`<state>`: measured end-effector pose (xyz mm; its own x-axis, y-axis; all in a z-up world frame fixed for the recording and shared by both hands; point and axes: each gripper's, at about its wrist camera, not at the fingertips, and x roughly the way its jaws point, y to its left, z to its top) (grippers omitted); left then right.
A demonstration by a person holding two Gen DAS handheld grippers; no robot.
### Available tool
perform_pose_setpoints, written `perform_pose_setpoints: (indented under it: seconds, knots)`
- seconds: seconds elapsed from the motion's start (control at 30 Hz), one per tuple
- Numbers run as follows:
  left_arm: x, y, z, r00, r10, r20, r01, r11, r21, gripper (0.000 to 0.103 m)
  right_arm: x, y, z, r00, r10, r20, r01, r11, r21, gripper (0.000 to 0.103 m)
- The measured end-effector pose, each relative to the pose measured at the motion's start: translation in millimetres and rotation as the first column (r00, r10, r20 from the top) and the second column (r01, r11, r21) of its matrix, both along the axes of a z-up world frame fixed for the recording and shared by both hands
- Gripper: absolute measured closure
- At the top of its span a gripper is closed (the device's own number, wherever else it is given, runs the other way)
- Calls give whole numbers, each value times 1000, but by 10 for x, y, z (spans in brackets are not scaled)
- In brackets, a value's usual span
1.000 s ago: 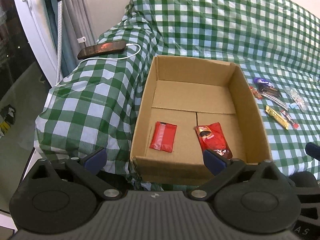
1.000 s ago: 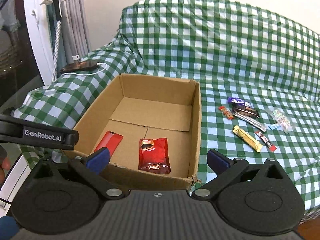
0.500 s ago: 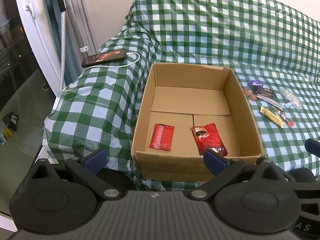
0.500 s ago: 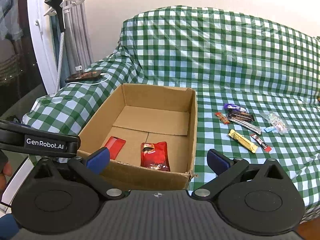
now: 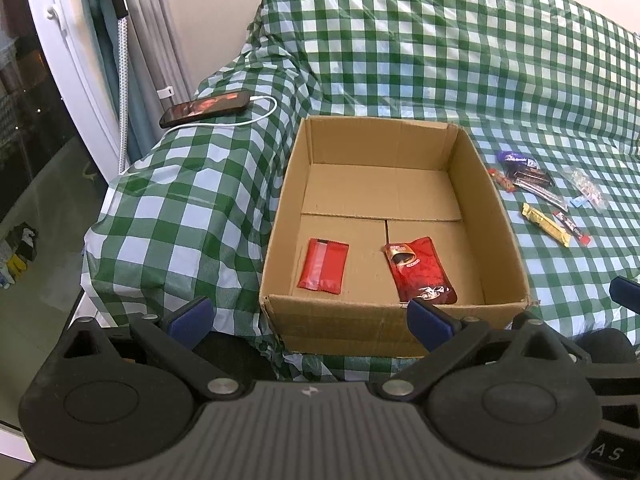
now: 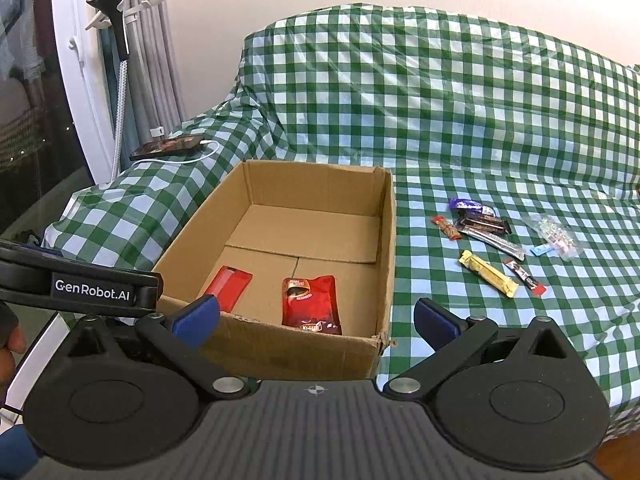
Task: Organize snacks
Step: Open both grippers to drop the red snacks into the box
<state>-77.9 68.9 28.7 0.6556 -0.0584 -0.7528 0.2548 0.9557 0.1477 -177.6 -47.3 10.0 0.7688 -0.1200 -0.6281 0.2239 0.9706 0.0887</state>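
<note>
Both the left tongs (image 5: pixel 308 318) and the right tongs (image 6: pixel 316 318) hang spread and empty, just short of the brown box (image 6: pixel 384 240), which is open-topped with a flat red packet (image 5: pixel 323 264) and a glossy red pouch (image 6: pixel 310 304) on its floor. Ahead and right of the right tongs, loose snacks (image 6: pixel 486 232) lie scattered on the green-checked cover (image 6: pixel 400 100). Far left, a phone (image 5: pixel 206 108) charges by the window.

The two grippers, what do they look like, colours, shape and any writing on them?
Both are matt black plastic. The left gripper and right gripper each have a ribbed grey-black body, two round black discs, angled link arms with silver pivot pins, and blue pads on the fingers. A small cross-hair mark sits at the centre. The left one's side bar reads "GenRobot.AI" in white.
</note>
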Motion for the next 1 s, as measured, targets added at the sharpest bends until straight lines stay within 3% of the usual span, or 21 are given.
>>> perform_pose_setpoints:
  seconds: [0.5,1.0]
  knots:
    - [197,-124,-135,999,6,-41,-4,999,43,0,147,-166,-161,999,-4,-46,7,999,50,0]
    - [416,-725,-119,993,-62,-96,68,996,52,0,172,-711,-258,993,-114,-36,118,985,127,0]
